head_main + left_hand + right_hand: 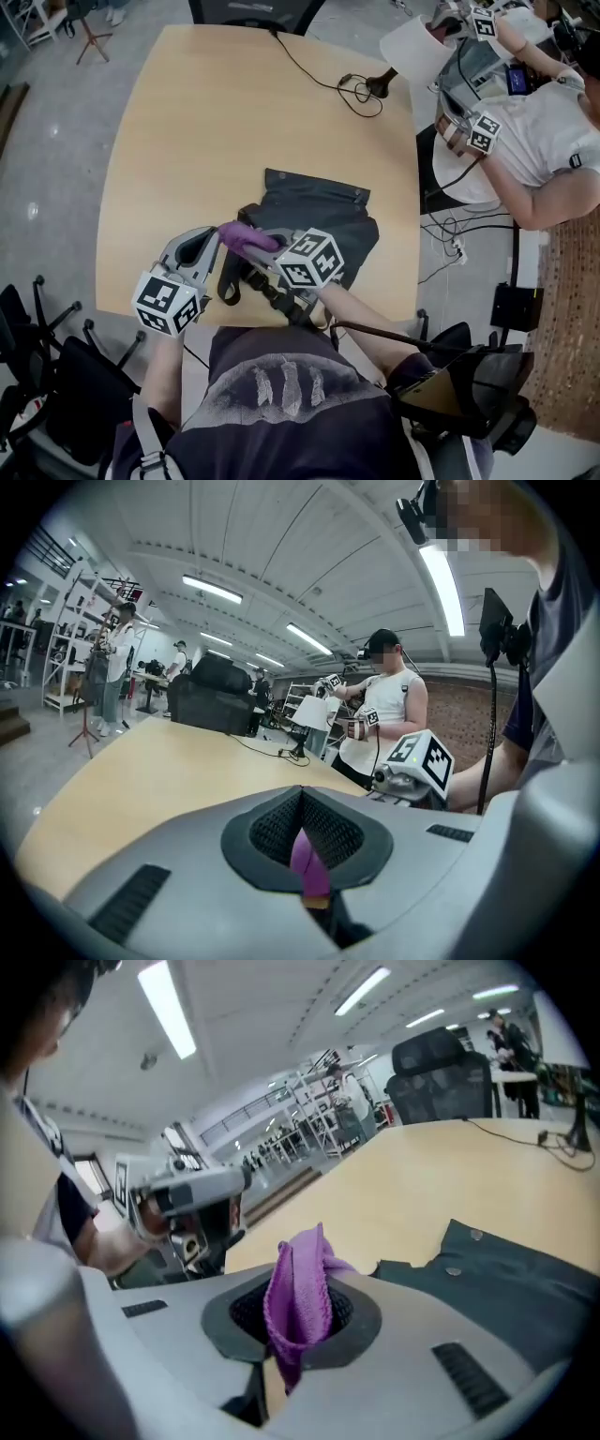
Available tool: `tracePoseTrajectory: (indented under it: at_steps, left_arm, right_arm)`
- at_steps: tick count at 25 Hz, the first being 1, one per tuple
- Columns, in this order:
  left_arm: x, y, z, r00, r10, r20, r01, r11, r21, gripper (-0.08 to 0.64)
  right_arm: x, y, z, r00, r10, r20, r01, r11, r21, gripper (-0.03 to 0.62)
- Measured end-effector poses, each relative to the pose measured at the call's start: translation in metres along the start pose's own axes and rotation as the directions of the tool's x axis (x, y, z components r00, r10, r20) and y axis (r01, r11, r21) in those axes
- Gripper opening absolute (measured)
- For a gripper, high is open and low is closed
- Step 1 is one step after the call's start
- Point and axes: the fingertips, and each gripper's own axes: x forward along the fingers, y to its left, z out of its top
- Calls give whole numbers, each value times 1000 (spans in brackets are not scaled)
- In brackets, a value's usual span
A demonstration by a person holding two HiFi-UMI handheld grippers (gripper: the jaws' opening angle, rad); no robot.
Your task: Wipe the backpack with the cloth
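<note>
here, both grippers meet over the near part of the bench (169, 141). left gripper (221, 234): fingers closed on one end of the purple cloth (246, 239). right gripper (274, 247): fingers clamped on the other end, with the cloth bunched up between them. dark grey backpack (323, 211) lies flat on the bench, beneath and beyond the right gripper.

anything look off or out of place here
Only one thing: the purple cloth is pinched in both the left gripper and the right gripper at once, apparently lifted above the dark backpack rather than pressed on it. The backpack lies flat on the table; nothing looks spilled or damaged.
</note>
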Motion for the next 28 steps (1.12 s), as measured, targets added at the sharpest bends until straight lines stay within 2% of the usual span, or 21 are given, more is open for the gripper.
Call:
tracePoseTrajectory:
  at_steps: [2, 3, 4, 5, 6, 8, 10, 12, 15, 19, 25, 28]
  left_arm:
    - [-3, 8, -3, 1000, 15, -7, -15, 1000, -3, 6]
    - [-3, 11, -5, 1000, 20, -15, -20, 1000, -2, 6]
    - [-2, 12, -6, 1000, 21, -23, -21, 1000, 1, 6]
    - [0, 10, -7, 999, 17, -30, -17, 1000, 4, 6]
    - [1, 6, -8, 999, 11, -36, -10, 1000, 8, 6]
    - [2, -5, -13, 999, -4, -52, 5, 1000, 16, 6]
    - [4, -14, -17, 998, -6, -69, 8, 1000, 28, 6]
    - [7, -21, -15, 997, 2, -78, 1, 999, 44, 6]
    - [10, -38, -11, 997, 9, -76, -5, 998, 60, 6]
    - [16, -61, -11, 997, 9, -76, -4, 998, 69, 6]
    - [27, -82, -12, 996, 13, -93, -5, 996, 85, 6]
    - [32, -92, -9, 996, 8, -92, 1, 995, 96, 6]
  right_arm:
    - [0, -8, 23, 993, 47, 107, -61, 989, 135, 32]
    - [1, -18, 31, 989, 39, 143, -66, 980, 189, 32]
    - [3, -34, 35, 989, 0, 151, -34, 975, 218, 32]
    - [4, -54, 34, 990, -62, 126, 34, 977, 212, 32]
    - [5, -73, 29, 988, -135, 79, 120, 978, 173, 32]
    - [3, -102, 14, 964, -266, -22, 267, 963, 45, 32]
    - [-3, -120, 1, 933, -347, -93, 341, 937, -79, 32]
    - [-7, -129, -7, 915, -382, -133, 359, 918, -168, 32]
    - [-11, -131, -14, 905, -394, -160, 346, 901, -262, 32]
    - [-23, -136, -14, 887, -430, -169, 342, 856, -388, 32]
    - [-56, -161, -17, 867, -477, -146, 378, 818, -434, 32]
    - [-81, -183, -28, 839, -519, -162, 414, 803, -429, 32]
